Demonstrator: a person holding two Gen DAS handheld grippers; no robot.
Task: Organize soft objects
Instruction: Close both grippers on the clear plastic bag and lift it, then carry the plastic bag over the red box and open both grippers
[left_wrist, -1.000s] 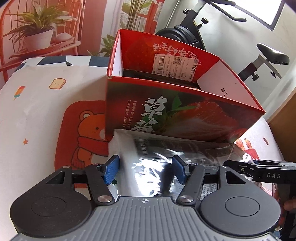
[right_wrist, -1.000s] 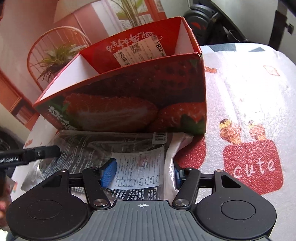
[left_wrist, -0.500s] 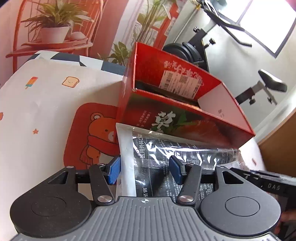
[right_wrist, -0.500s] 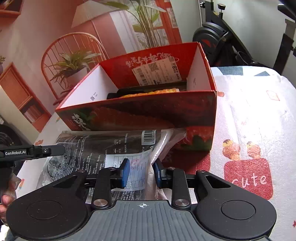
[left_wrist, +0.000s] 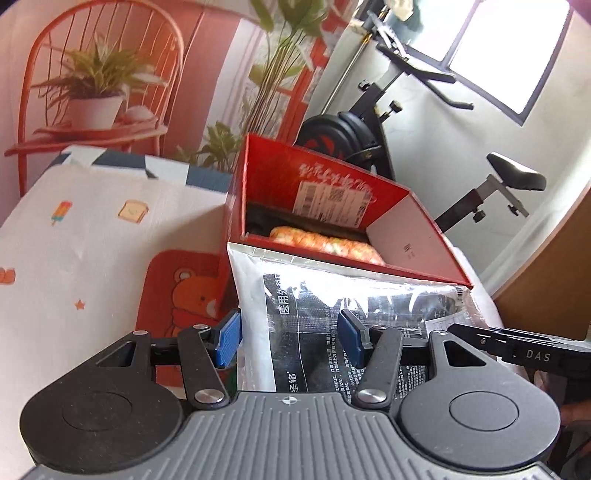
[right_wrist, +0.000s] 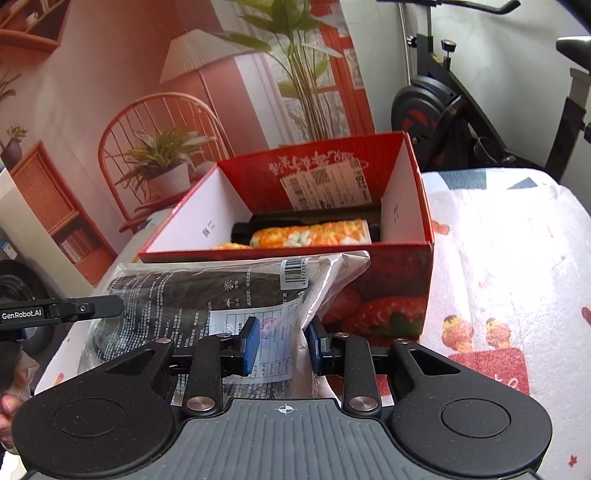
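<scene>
Between the two pairs of tongs a flat plastic packet (left_wrist: 332, 295) of dark contents with printed text is hanging lifted off the tabletop (left_wrist: 92, 229), just in front of the red strawberry-printed box (right_wrist: 399, 295). Its upper edge is reaching about level with the box's near rim in both views. The left tongs (left_wrist: 290, 338) are gripping the packet near its white sealed end, one blue pad at the packet's outer edge and the other pressing on the printed face. The right tongs (right_wrist: 282, 341) are pinching the opposite end, where the white label and the crumpled seal are bunching between the blue pads; their jaws have just been closing, and the packet is sitting between them. Each pair is showing as a black bar at the side of the other's view.

The box is standing open on the cartoon-printed cloth covering the tabletop, with a white shipping label on its far inner wall. Inside it, a rolled orange, white and green patterned cloth (right_wrist: 310, 234) is lying against a black item (right_wrist: 266, 223). A red bear print (left_wrist: 184, 295) is showing on the cloth left of the packet. An exercise bike (left_wrist: 406, 122) is standing behind the tabletop. Fingertips (right_wrist: 7, 410) are peeking in at the lower left edge of the right wrist view.
</scene>
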